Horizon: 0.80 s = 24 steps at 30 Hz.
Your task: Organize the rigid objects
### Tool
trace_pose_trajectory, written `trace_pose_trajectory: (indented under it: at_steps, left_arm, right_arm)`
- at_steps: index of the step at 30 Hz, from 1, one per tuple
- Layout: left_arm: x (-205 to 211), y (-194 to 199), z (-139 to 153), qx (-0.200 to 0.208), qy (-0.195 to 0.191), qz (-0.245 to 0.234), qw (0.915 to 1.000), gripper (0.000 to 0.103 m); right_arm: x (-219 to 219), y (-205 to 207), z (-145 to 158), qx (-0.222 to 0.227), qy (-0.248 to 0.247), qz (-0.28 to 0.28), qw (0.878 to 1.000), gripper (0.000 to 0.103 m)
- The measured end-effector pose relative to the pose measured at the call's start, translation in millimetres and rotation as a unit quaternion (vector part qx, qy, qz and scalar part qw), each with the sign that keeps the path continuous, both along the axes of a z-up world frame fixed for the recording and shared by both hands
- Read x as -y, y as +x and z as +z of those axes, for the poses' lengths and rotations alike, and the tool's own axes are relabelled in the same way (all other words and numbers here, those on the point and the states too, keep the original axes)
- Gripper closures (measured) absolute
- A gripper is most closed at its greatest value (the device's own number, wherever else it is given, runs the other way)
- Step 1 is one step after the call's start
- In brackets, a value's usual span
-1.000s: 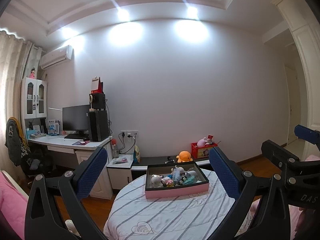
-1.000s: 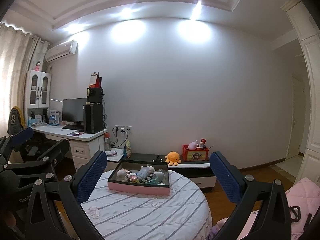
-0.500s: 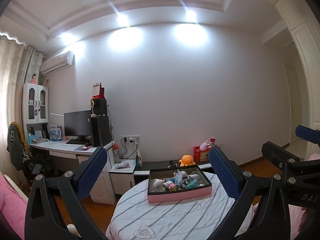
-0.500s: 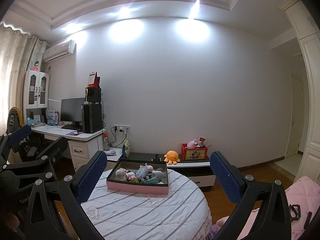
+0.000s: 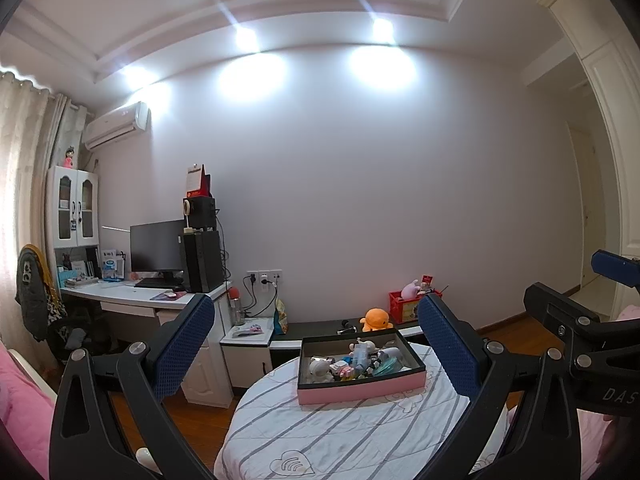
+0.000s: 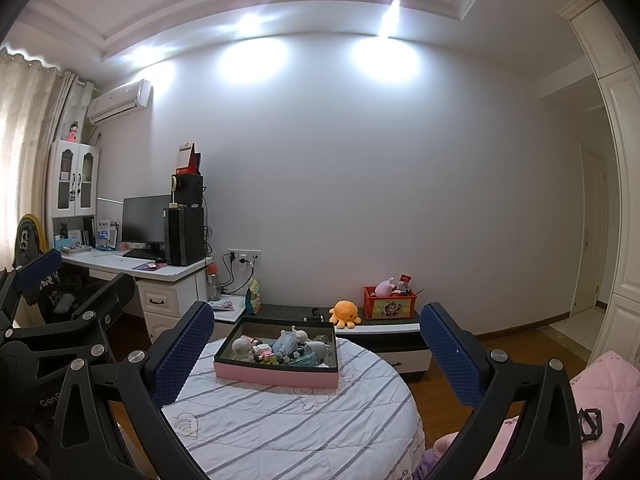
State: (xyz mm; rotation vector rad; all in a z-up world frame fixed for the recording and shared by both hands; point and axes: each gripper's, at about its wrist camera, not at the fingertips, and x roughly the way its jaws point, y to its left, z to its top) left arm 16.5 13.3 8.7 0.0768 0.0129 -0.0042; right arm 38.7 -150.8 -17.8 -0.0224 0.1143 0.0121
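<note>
A pink-sided box (image 5: 362, 386) (image 6: 276, 376) with a dark inside sits at the far side of a round table (image 5: 340, 436) (image 6: 288, 424) under a striped white cloth. Several small toys and figures (image 5: 352, 364) (image 6: 280, 346) lie piled in it. My left gripper (image 5: 316, 344) is open, held well back from the box with nothing between its blue pads. My right gripper (image 6: 316, 344) is open too, empty, and equally far from the box. Each gripper shows at the edge of the other's view.
A low dark cabinet (image 6: 360, 326) behind the table carries an orange plush octopus (image 6: 346, 312) and a red crate (image 6: 389, 304). A white desk (image 5: 140, 300) with monitor and computer tower stands left. Pink bedding (image 6: 600, 392) lies at the right, wooden floor around the table.
Both cameras have tilted upward a little, so the table and box sit lower in each view. Both grippers stay open and empty.
</note>
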Motion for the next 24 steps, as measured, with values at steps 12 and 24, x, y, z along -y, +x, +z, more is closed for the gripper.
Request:
trace_pose_trajectory:
  at_steps: [12,24]
  left_arm:
    - [0.8,2.3,-2.2,-0.001,0.003,0.004,1.0000,0.000]
    - [-0.4,3.6,-4.3,-0.004,0.001,0.001,1.0000,0.000]
  right_arm:
    - [1.3,0.9,0.4,-0.001,-0.002,-0.001,1.000,0.000]
    - [4.0,3.5,-0.1,-0.005,-0.002,-0.001,1.000,0.000]
